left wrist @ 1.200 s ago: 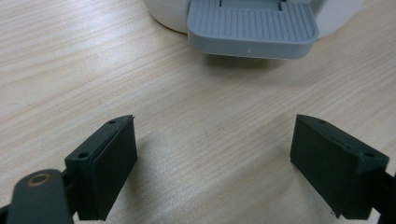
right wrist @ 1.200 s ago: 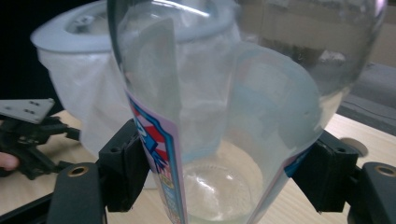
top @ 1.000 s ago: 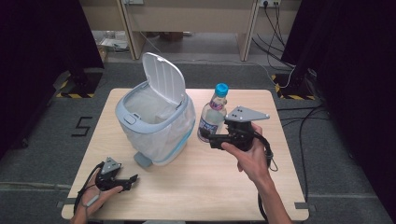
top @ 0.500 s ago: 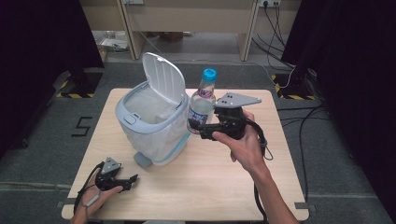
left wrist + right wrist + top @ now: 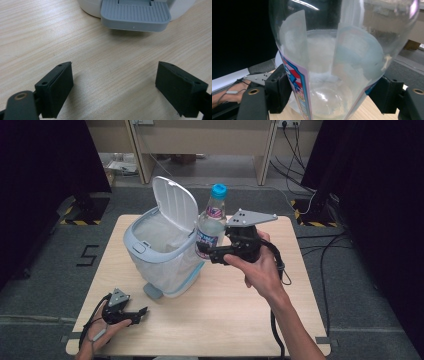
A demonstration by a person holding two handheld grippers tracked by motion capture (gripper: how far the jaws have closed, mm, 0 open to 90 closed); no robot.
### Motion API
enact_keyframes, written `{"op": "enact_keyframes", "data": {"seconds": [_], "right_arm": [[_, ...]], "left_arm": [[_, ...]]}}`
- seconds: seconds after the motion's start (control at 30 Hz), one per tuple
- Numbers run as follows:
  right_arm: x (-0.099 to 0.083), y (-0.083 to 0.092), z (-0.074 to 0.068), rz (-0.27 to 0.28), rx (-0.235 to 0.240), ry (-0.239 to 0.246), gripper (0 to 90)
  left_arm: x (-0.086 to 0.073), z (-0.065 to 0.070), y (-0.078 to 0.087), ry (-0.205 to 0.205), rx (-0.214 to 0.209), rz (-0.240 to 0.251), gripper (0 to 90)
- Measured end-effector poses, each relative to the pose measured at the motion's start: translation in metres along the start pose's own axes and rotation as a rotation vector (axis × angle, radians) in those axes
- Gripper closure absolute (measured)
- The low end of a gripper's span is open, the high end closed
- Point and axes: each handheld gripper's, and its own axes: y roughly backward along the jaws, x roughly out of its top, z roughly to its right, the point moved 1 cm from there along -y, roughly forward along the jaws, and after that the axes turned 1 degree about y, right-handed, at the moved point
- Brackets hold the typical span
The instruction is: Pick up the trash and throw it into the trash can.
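Note:
A clear plastic bottle (image 5: 211, 223) with a blue cap and a red-and-blue label hangs upright in the air, just right of the open bin. My right gripper (image 5: 202, 251) is shut on the bottle (image 5: 329, 65) low on its body, a jaw pressed to each side. The white-and-grey pedal bin (image 5: 159, 251) stands on the table with its lid (image 5: 174, 202) raised and a clear liner inside. My left gripper (image 5: 139, 312) rests open near the table's front left corner, nothing between its jaws. In the left gripper view its gripper (image 5: 115, 92) points at the bin's grey pedal (image 5: 135, 13).
The light wooden table (image 5: 230, 310) has free room in front of and to the right of the bin. Cables trail from both grippers. Beyond the table are a wooden bench and dark curtains.
My right gripper has lifted the bottle off the table and carried it left and up toward the bin's open top. The left gripper has stayed put.

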Motion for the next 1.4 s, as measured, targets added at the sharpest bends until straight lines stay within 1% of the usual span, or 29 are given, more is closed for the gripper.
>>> {"op": "enact_keyframes", "data": {"seconds": [0.17,0.27,0.33,0.37,0.4,0.5,0.57,0.6,0.63,0.67,0.73,0.83,0.93,1.1,1.3,1.4], "right_arm": [[0.008,-0.002,-0.005,0.001,0.019,0.01,27.4],[0.016,-0.004,-0.011,0.002,0.043,0.008,27.4],[0.021,-0.006,-0.015,0.004,0.051,0.027,27.4],[0.021,-0.006,-0.015,0.004,0.051,0.027,27.4],[0.027,-0.01,-0.02,0.004,0.06,0.036,27.4],[0.035,-0.018,-0.026,0.005,0.079,0.038,27.4],[0.037,-0.021,-0.027,0.004,0.082,0.048,27.4],[0.042,-0.026,-0.031,0.004,0.089,0.052,27.4],[0.042,-0.026,-0.031,0.004,0.089,0.052,27.4],[0.045,-0.033,-0.034,0.001,0.096,0.057,27.4],[0.049,-0.04,-0.035,-0.003,0.094,0.063,27.4],[0.053,-0.049,-0.035,-0.009,0.094,0.056,27.4],[0.057,-0.058,-0.036,-0.016,0.079,0.069,27.4],[0.063,-0.072,-0.038,-0.024,0.07,0.072,27.4],[0.066,-0.092,-0.038,-0.059,0.051,0.07,27.4],[0.066,-0.101,-0.039,-0.075,0.051,0.076,27.4]], "left_arm": [[0.0,0.0,0.0,0.0,0.001,0.0,13.6],[0.0,0.0,0.0,0.0,0.001,0.0,13.6],[0.0,0.0,0.0,0.001,0.001,0.0,13.6],[0.0,0.0,0.0,0.001,0.001,0.0,13.6],[0.0,0.0,0.0,0.002,0.002,0.001,13.6],[0.0,0.0,0.0,0.001,0.001,-0.002,13.6],[0.0,0.0,0.0,0.001,0.002,-0.002,13.6],[0.0,0.0,0.0,0.001,0.001,-0.002,13.6],[0.0,0.0,0.0,0.001,0.001,-0.002,13.6],[0.0,0.0,0.0,0.003,0.001,-0.002,13.6],[0.0,0.0,0.0,0.003,0.001,-0.002,13.6],[0.0,0.0,0.0,0.003,0.001,-0.002,13.6],[0.0,0.0,0.0,0.003,0.001,-0.001,13.6],[0.0,0.0,0.0,0.003,0.001,-0.001,13.6],[0.0,0.0,0.0,0.003,0.001,-0.001,13.6],[0.0,0.0,0.0,0.004,0.003,0.004,13.6]]}}
